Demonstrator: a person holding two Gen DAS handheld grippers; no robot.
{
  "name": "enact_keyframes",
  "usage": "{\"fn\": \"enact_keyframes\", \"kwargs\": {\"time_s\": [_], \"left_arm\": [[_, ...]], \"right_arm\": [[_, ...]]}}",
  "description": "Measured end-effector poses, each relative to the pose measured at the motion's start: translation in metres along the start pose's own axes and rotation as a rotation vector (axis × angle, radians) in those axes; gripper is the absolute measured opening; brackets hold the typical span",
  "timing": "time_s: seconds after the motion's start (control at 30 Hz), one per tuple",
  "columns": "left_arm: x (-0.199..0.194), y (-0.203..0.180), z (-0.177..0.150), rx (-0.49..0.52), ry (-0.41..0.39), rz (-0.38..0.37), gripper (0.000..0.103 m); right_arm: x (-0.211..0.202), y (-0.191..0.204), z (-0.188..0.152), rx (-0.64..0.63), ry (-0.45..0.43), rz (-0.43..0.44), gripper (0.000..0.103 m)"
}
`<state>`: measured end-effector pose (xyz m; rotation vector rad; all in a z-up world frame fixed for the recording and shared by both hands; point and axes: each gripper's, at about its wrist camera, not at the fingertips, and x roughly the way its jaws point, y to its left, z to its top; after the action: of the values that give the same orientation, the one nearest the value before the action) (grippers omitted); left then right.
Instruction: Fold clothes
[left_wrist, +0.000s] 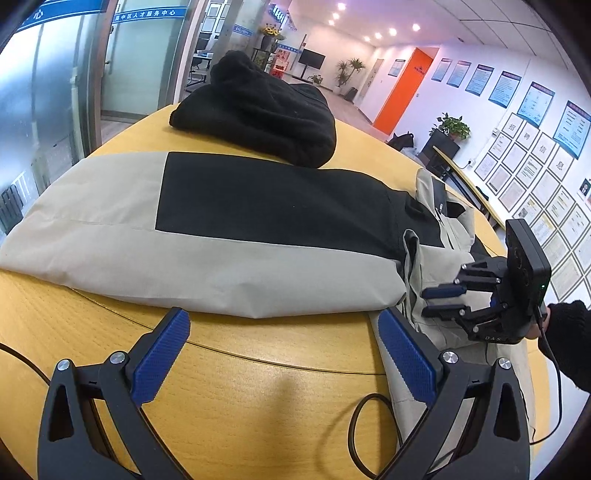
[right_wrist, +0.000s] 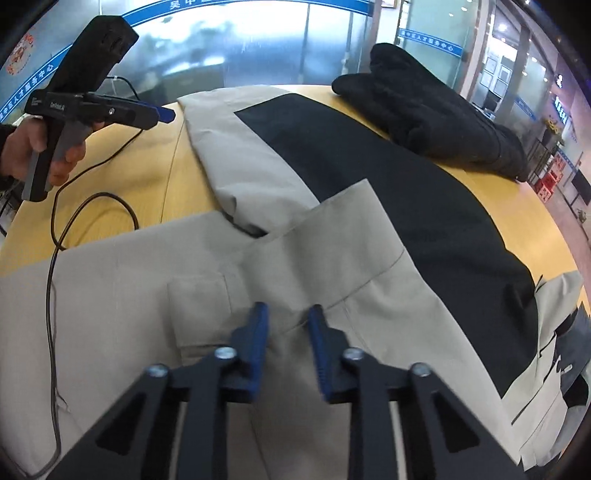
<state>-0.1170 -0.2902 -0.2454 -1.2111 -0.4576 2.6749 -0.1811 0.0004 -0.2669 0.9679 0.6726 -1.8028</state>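
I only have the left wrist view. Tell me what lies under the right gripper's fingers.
Observer: The right gripper hovers over beige jacket fabric, by a patch pocket.
Operator: Report its jaws.
Observer: Parted, nothing between them.
Operator: Describe the left gripper from that side.
Observer: The left gripper is held above the wooden table, off the jacket, and its cable trails across the tabletop onto the fabric.

Beige-and-black cloth jacket (left_wrist: 229, 236) flat on yellow wood counter (left_wrist: 258, 387). Left tongs (left_wrist: 284, 354) wide apart. Fuzzy black sweater (left_wrist: 258, 114) behind.
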Motion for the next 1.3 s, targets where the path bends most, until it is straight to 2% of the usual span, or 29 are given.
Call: {"fn": "enact_keyframes", "kwargs": {"time_s": [0.03, 0.07, 0.23, 0.3, 0.33, 0.37, 0.43, 0.5, 0.63, 0.77, 0.83, 0.93, 1.07, 1.3], "left_arm": [[0.000, 0.000, 0.000, 0.001, 0.000, 0.001, 0.103], [0.001, -0.001, 0.000, 0.002, 0.000, 0.002, 0.103], [0.001, -0.002, 0.003, 0.005, -0.006, 0.007, 0.103], [0.001, -0.001, 0.005, 0.006, -0.009, 0.012, 0.103], [0.000, 0.001, 0.006, 0.003, -0.011, 0.019, 0.103], [-0.001, 0.004, 0.007, -0.001, -0.012, 0.029, 0.103], [-0.001, 0.016, 0.011, -0.032, -0.007, 0.059, 0.103], [-0.002, 0.038, 0.015, -0.109, 0.000, 0.101, 0.103], [-0.008, 0.097, 0.017, -0.345, 0.012, 0.158, 0.103], [-0.025, 0.152, 0.015, -0.558, -0.056, 0.140, 0.103], [-0.031, 0.174, 0.018, -0.625, -0.077, 0.145, 0.103], [-0.041, 0.210, 0.021, -0.716, -0.134, 0.118, 0.103], [-0.041, 0.237, 0.025, -0.782, -0.158, 0.015, 0.103], [-0.032, 0.239, 0.024, -0.840, -0.140, -0.119, 0.103]], "right_arm": [[0.000, -0.003, 0.000, 0.021, 0.001, 0.007, 0.008], [0.000, -0.006, -0.001, 0.041, 0.002, 0.013, 0.007], [-0.006, -0.008, -0.004, 0.073, -0.008, 0.042, 0.006], [-0.004, -0.006, -0.001, 0.058, -0.016, 0.046, 0.014], [-0.006, 0.001, 0.004, 0.029, -0.025, 0.035, 0.028], [-0.008, 0.007, 0.008, 0.000, -0.033, 0.024, 0.048], [-0.011, 0.021, 0.017, -0.056, -0.051, 0.004, 0.059], [-0.017, 0.027, 0.026, -0.051, -0.082, 0.016, 0.059], [-0.035, 0.030, 0.040, 0.052, -0.190, 0.015, 0.060], [-0.040, 0.031, 0.046, 0.151, -0.241, 0.033, 0.060], [-0.038, 0.034, 0.048, 0.183, -0.245, 0.037, 0.060], [-0.036, 0.035, 0.050, 0.211, -0.233, 0.045, 0.060], [-0.036, 0.037, 0.052, 0.241, -0.228, 0.059, 0.060], [-0.029, 0.049, 0.063, 0.269, -0.235, 0.077, 0.060]]}}
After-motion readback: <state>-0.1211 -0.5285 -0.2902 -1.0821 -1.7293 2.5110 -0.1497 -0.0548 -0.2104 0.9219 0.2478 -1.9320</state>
